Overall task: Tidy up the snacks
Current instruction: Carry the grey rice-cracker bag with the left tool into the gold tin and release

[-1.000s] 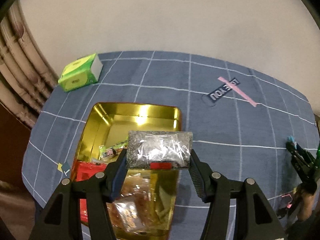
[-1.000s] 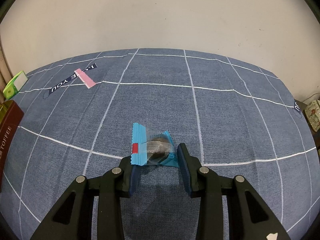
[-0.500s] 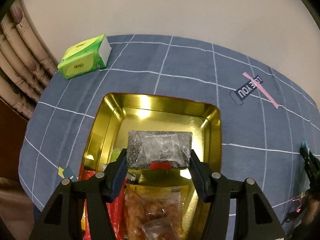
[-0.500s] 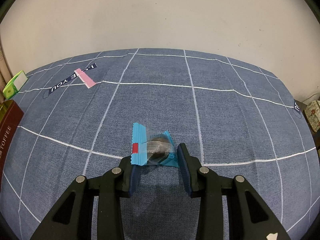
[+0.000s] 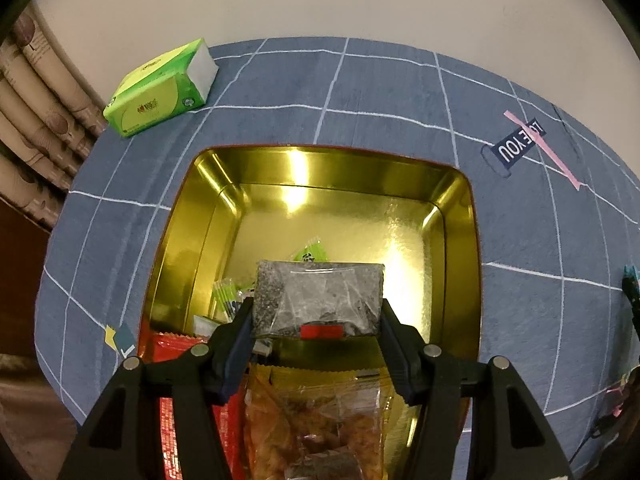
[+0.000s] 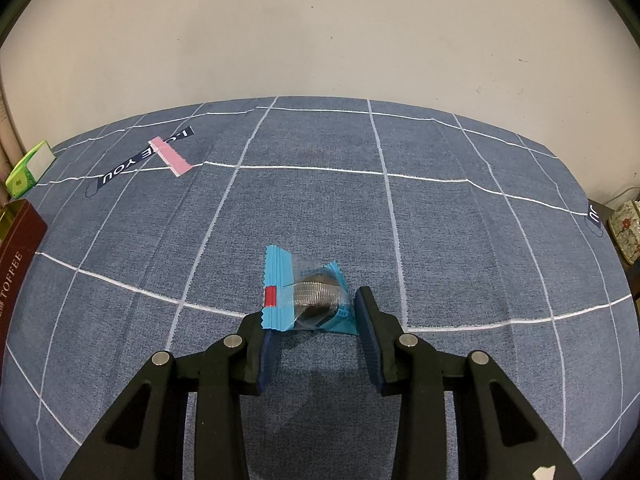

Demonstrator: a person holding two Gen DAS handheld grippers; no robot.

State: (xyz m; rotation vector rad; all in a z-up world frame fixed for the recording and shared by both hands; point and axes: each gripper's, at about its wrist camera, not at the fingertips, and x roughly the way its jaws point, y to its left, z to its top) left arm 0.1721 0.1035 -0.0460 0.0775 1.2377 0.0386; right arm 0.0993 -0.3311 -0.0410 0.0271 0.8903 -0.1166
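My left gripper is shut on a grey speckled snack packet with a red mark, held over the open gold tin. Inside the tin lie a clear bag of orange-brown snacks, a red packet and small green sachets. My right gripper is shut on a blue-wrapped round cookie, held just above the blue checked tablecloth. The cookie's wrapper has a red mark on its left edge.
A green tissue pack lies at the table's far left corner. A pink strip crosses a dark label on the cloth. The tin's dark red side shows at the right wrist view's left edge. A curtain hangs left.
My left gripper has sunk toward the tin with the grey packet, and the tin now fills more of the view. The right gripper and its cookie have not moved.
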